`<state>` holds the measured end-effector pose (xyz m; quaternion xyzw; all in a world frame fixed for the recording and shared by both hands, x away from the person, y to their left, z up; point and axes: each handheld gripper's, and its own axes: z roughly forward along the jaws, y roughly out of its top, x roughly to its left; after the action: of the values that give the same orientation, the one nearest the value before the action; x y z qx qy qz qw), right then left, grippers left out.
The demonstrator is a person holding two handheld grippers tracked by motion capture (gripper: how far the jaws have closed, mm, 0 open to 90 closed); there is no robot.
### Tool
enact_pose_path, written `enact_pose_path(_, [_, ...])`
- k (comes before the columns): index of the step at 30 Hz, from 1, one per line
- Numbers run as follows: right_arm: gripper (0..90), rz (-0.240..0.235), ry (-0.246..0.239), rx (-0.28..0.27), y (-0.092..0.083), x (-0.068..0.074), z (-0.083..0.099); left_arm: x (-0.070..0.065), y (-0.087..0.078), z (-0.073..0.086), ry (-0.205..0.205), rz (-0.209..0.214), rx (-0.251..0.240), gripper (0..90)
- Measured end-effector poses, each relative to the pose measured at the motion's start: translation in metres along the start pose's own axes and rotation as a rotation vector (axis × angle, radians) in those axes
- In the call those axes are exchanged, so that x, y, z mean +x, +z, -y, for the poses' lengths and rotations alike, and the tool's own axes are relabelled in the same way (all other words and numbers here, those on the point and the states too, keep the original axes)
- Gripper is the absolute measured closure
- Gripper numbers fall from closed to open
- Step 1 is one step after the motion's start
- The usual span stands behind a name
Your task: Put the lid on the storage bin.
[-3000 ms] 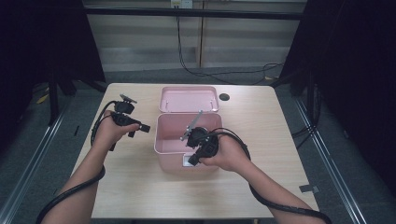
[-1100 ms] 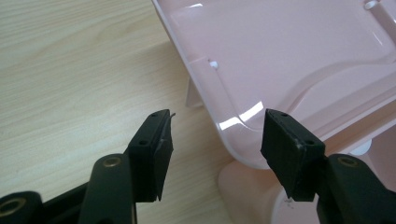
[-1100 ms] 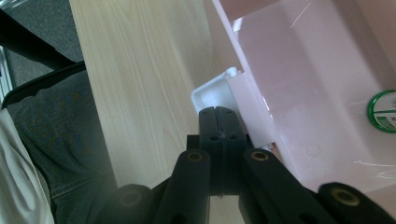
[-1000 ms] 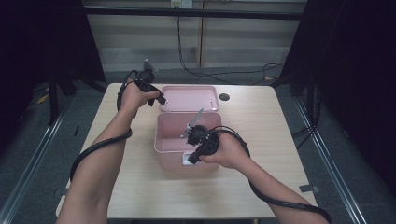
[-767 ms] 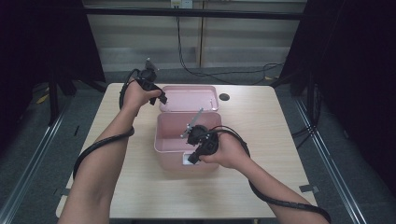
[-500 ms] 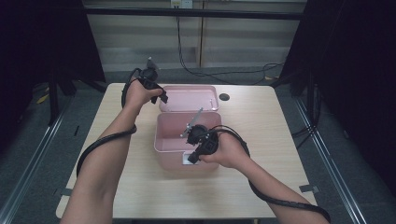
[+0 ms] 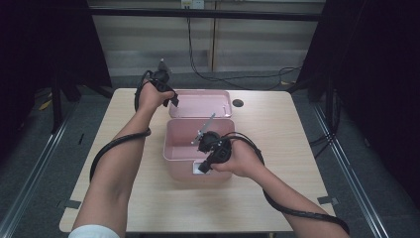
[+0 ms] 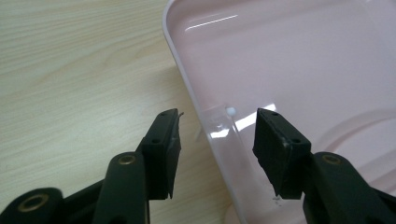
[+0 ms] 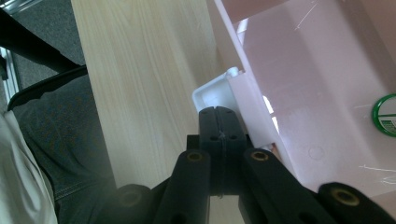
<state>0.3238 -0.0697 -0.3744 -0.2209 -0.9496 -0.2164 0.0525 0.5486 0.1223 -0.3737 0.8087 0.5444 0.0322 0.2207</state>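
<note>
An open pink box (image 7: 171, 141) stands mid-table, its pink lid (image 7: 200, 104) lying flat just behind it. My left gripper (image 7: 173, 101) is at the lid's left end. In the left gripper view the left gripper (image 8: 217, 122) straddles the lid's raised rim (image 8: 187, 79); its jaws have just been closing, and gaps remain between the pads and the rim. My right gripper (image 7: 202, 168) is at the box's front wall, shut with nothing between the jaws. In the right gripper view the right gripper's tips (image 9: 223, 112) rest against the white latch (image 9: 210, 95).
A green-and-white round item (image 9: 386, 114) lies inside the box. A dark round hole (image 7: 237, 103) sits in the tabletop right of the lid. Cables trail from both grippers across the table (image 7: 307, 148). The person's lap lies below the near edge.
My left gripper swung from the table's left side up to the lid's left end, then edged onto its rim. The right gripper has stayed at the box's front.
</note>
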Motion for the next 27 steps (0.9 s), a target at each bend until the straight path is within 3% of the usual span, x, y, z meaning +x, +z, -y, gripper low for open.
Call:
enact_pose_path(6, [90.0, -0.001, 0.007, 0.003, 0.0, 0.0, -0.001, 0.004, 0.007, -0.007, -0.031, -0.019, -0.011, 54.2])
enact_pose_path(12, [90.0, -0.006, 0.008, 0.006, 0.0, -0.002, -0.002, 0.006, 0.013, -0.012, -0.058, -0.011, -0.014, 58.3])
enact_pose_path(23, [90.0, -0.001, 0.01, 0.007, 0.0, -0.001, -0.002, 0.009, 0.018, -0.015, -0.092, -0.021, -0.005, 80.1])
enact_pose_path(27, [90.0, 0.001, 0.01, 0.01, 0.0, -0.001, -0.003, 0.008, 0.014, -0.016, -0.105, -0.017, -0.006, 81.5])
